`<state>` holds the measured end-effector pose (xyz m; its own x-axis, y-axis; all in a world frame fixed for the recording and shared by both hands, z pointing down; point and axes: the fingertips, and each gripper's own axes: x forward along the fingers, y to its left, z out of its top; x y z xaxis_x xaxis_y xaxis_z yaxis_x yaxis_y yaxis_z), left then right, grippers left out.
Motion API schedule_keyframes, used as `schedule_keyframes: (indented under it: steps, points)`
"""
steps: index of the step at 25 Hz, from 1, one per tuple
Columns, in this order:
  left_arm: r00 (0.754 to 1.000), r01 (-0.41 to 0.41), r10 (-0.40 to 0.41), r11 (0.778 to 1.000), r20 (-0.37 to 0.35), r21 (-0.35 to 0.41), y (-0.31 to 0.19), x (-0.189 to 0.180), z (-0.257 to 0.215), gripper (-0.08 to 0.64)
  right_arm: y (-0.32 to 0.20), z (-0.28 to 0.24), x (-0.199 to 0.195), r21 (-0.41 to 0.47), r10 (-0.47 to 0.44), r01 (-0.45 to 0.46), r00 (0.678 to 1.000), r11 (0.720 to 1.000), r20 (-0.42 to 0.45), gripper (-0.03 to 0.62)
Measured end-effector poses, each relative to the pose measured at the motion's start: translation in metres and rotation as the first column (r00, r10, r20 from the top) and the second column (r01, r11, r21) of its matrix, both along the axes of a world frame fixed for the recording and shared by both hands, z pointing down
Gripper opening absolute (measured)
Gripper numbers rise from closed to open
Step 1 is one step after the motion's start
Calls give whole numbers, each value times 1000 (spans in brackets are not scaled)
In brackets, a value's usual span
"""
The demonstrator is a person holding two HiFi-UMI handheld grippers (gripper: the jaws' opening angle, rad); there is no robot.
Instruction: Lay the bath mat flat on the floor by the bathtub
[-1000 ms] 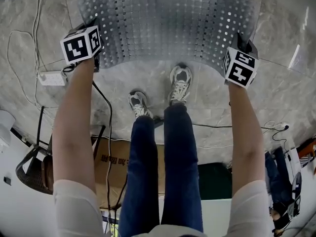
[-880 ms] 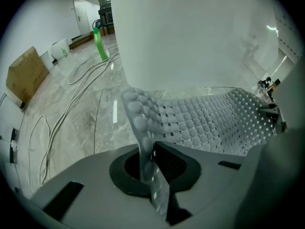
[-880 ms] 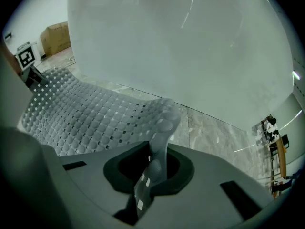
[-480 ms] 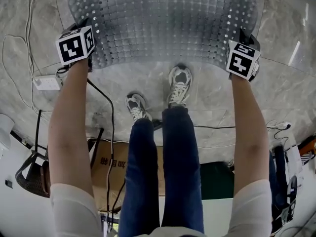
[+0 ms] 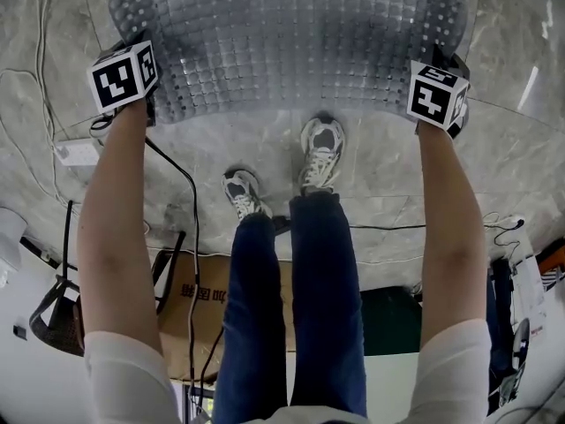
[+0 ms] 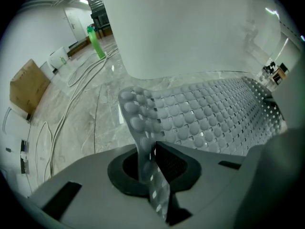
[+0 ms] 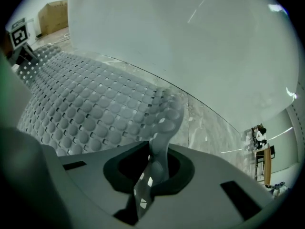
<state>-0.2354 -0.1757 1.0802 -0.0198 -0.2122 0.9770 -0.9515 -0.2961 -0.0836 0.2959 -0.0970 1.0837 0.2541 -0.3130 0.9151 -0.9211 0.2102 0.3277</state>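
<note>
Marble floor (image 5: 371, 175), one white bathtub (image 6: 190, 27). One bath mat (image 5: 300, 42); left tool (image 6: 151, 168), right tool (image 7: 151, 168) each clamped on a corner.

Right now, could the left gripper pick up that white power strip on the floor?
Probably not yet: the left gripper is shut on a corner of the bath mat. The power strip lies nearby on the floor, so after letting go, likely yes.

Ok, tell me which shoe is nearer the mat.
The right shoe: its toe comes close to the mat, while the left shoe sits further back.
</note>
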Motion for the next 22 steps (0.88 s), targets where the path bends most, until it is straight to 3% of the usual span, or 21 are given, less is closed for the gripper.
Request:
schedule_keyframes:
  steps: [8, 14, 16, 19, 22]
  points:
    - [1000, 19, -19, 1000, -7, -10, 0, -10, 16, 62, 2, 18, 8, -31, -17, 16, 1000, 999, -23, 44]
    - [998, 62, -62, 998, 18, 5, 0, -21, 23, 137, 3, 28, 11, -57, 27, -27, 1000, 998, -6, 46]
    - [994, 106, -106, 994, 26, 16, -1, -28, 25, 201, 4, 30, 14, -73, 61, -60, 998, 996, 3, 60]
    - [987, 160, -161, 987, 22, 21, -1, -37, 25, 264, 3, 28, 25, -69, 130, -131, 991, 989, -16, 122]
    - [988, 150, -150, 989, 23, 18, 1, -38, 26, 267, 5, 21, 39, -58, 195, -198, 979, 979, -59, 250]
